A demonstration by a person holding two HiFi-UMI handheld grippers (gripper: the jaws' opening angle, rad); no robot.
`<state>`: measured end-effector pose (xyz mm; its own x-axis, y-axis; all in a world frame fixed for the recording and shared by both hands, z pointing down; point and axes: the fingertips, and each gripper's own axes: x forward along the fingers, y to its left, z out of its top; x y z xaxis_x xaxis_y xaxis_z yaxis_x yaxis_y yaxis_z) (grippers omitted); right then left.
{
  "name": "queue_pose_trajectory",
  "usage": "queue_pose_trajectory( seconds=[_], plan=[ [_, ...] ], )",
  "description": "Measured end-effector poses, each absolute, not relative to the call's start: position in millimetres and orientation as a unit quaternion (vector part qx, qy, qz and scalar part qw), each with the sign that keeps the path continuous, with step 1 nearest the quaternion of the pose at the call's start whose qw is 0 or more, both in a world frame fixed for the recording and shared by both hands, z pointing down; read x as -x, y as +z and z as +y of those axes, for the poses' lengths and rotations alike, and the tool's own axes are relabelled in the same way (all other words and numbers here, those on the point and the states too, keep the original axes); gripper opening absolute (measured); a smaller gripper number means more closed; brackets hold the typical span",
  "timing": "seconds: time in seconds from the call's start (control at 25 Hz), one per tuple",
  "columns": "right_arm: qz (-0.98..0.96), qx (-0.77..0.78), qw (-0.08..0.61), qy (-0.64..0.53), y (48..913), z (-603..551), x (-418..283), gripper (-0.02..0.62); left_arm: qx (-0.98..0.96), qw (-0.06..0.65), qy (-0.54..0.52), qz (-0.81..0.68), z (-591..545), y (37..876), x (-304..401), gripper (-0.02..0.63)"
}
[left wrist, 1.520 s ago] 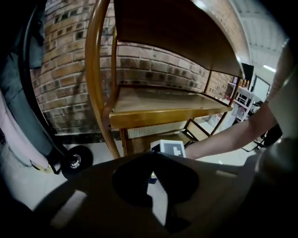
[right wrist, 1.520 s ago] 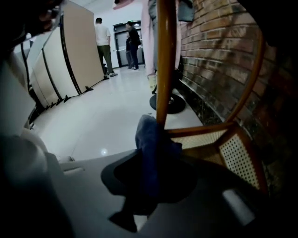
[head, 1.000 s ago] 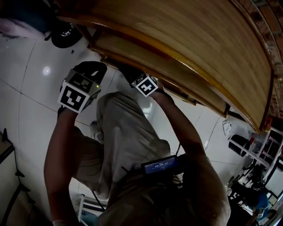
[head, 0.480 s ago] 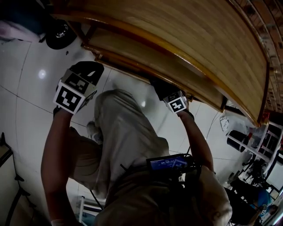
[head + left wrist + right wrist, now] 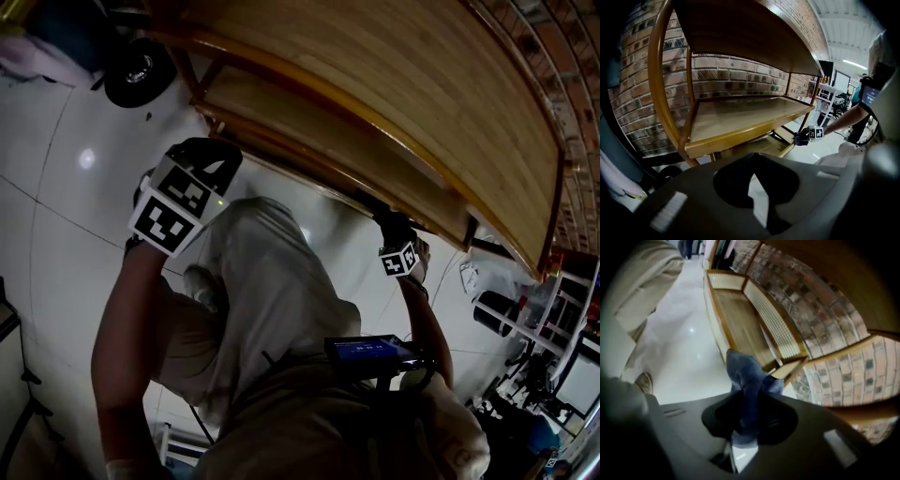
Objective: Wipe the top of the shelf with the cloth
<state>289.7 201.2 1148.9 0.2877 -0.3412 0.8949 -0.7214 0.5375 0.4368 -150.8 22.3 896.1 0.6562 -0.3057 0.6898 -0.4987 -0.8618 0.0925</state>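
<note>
— Left gripper (image 5: 751, 164): state and position?

— Jaws together, nothing between them. It hangs in front of the shelf (image 5: 394, 84), off the left part of the front edge and clear of the wood.

— Right gripper (image 5: 749, 418)?

— Jaws clamped on the cloth (image 5: 745, 376), a blue fabric bunched into a narrow fold that stands out past the fingertips. This gripper sits at the right part of the shelf's front edge, below the top board and level with a lower tier. The cloth is therefore under the top, not on it. No wiping contact with the top is made.

— Probable faults from here?

— Three, by judgement:
1. The cloth is held by a thin pinch only. Drag across the top board could pull it out of the jaws.
2. To reach the top, the right gripper must rise round the projecting front edge. The fabric, or the marker cube (image 5: 399, 261), could catch under that edge.
3. A bunched cloth offers a small contact patch, so parts of the top may go unwiped.

— Readable markings?

— None as words. Each cube carries black-and-white square patterns only. The lit screen (image 5: 370, 352) at the person's waist, in front of the shelf, shows text too small to read. No brand is visible on the shelf or the cloth.
</note>
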Motion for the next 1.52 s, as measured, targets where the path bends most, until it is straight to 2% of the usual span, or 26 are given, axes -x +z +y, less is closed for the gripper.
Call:
queue_pose_trajectory(
  seconds=[0.12,0.32,0.52,0.64,0.84,1.12,1.52],
  plan=[
    [-0.554,-0.468,0.658,0.200,1146.7,234.7,-292.5,0.074,-0.905,0.143,0.336,-0.217,28.3,890.2,138.6,0.005],
    [-0.589,-0.445,0.611,0.284,1102.1,264.3,-224.6,0.074,-0.902,0.190,0.297,-0.250,48.6,892.8,109.3,0.005],
    [-0.652,-0.426,0.559,0.283,1012.5,246.5,-142.0,0.074,-0.890,0.209,0.282,-0.292,70.4,913.7,110.7,0.005],
    [-0.672,-0.423,0.527,0.301,937.8,248.0,-118.7,0.074,-0.870,0.223,0.291,-0.331,102.4,898.6,121.6,0.005],
    [-0.702,-0.417,0.494,0.299,815.1,225.4,-78.6,0.074,-0.865,0.179,0.324,-0.338,128.2,793.0,160.9,0.005],
    [-0.728,-0.454,0.443,0.260,631.4,176.9,-62.5,0.074,-0.860,0.204,0.318,-0.342,151.7,622.1,194.4,0.005],
    [-0.736,-0.551,0.326,0.221,417.5,57.4,-60.4,0.074,-0.901,0.187,0.268,-0.287,104.4,409.6,175.4,0.005]
  ],
)
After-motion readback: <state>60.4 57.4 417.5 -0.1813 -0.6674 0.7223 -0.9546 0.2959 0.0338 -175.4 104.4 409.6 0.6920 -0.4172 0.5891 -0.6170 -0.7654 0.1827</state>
